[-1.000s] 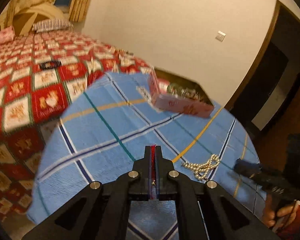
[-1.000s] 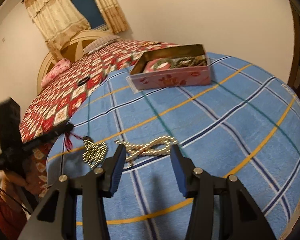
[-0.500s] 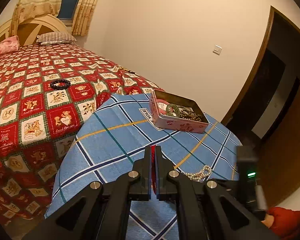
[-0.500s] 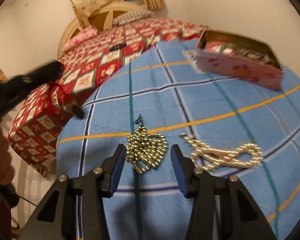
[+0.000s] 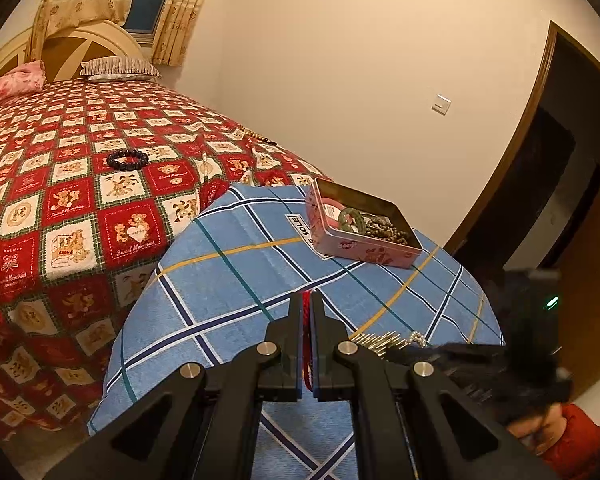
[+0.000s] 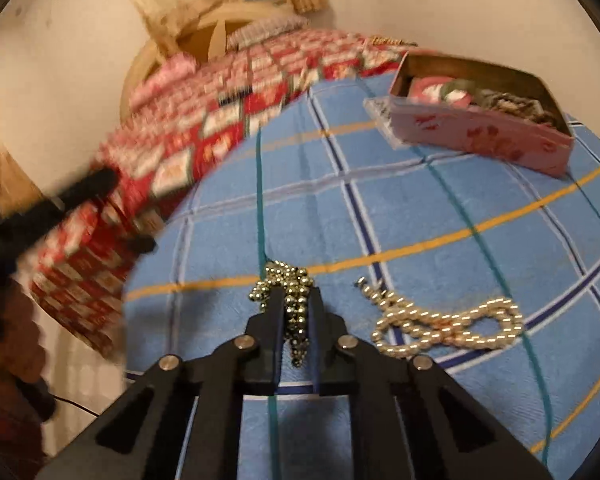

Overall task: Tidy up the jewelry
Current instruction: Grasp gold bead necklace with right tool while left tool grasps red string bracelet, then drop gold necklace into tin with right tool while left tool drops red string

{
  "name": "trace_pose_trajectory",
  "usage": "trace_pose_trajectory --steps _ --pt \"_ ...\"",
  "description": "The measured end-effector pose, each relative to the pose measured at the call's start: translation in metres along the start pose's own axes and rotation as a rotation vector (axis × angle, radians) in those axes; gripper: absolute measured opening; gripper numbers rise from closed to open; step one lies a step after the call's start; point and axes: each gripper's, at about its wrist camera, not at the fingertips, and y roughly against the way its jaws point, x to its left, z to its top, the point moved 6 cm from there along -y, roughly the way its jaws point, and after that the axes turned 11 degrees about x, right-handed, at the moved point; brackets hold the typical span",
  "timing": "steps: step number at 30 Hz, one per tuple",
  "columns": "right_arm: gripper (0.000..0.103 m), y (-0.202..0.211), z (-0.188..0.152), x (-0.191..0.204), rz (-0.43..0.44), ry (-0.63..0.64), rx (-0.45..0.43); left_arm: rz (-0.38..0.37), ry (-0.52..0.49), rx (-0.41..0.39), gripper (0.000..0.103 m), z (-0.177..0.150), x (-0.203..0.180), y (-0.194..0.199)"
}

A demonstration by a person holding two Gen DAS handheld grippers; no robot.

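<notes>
Between my right gripper's (image 6: 296,312) fingers, pinched tight, hangs the gold bead chain (image 6: 290,296). At three o'clock the pearl strand (image 6: 448,326) lies on the blue plaid cloth (image 6: 420,208). My left gripper (image 5: 306,312) clamps a red cord (image 5: 307,320). At one o'clock, far, sits the pink tin (image 6: 480,132).

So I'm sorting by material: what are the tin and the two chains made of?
Tin: seemingly thin metal, pink printed outside, dull gold inside. Bead chain in the right gripper: shiny gold-coloured balls, probably metal. Pearl chain: glossy cream beads, pearl or imitation; cannot tell.
</notes>
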Motion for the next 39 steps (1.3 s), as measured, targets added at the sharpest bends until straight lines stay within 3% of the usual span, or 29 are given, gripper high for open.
trace_pose_trajectory --steps 5,9,13,16,24,33,39 --pt "0.013 0.055 0.014 -0.015 0.110 -0.082 -0.121 -0.024 -0.007 -0.002 0.001 0.004 -0.007 -0.002" --pt "0.013 0.088 0.023 -0.030 0.140 -0.131 -0.197 -0.044 -0.031 -0.003 0.001 0.008 -0.018 -0.006" --pt "0.013 0.106 0.027 -0.047 0.059 -0.154 -0.255 -0.069 -0.051 0.016 0.001 0.012 -0.032 -0.018" --pt "0.013 0.112 0.026 -0.064 0.048 -0.200 -0.280 -0.096 -0.069 0.026 0.001 0.018 -0.046 -0.027" --pt "0.013 0.127 0.038 -0.106 -0.124 -0.232 -0.338 -0.132 -0.148 0.038 0.001 0.042 -0.085 -0.056" --pt "0.013 0.133 0.043 -0.138 -0.156 -0.257 -0.374 -0.184 -0.160 0.032 0.001 0.068 -0.109 -0.084" --pt "0.013 0.120 0.069 -0.149 -0.160 -0.262 -0.386 -0.198 -0.168 0.028 0.001 0.090 -0.121 -0.109"
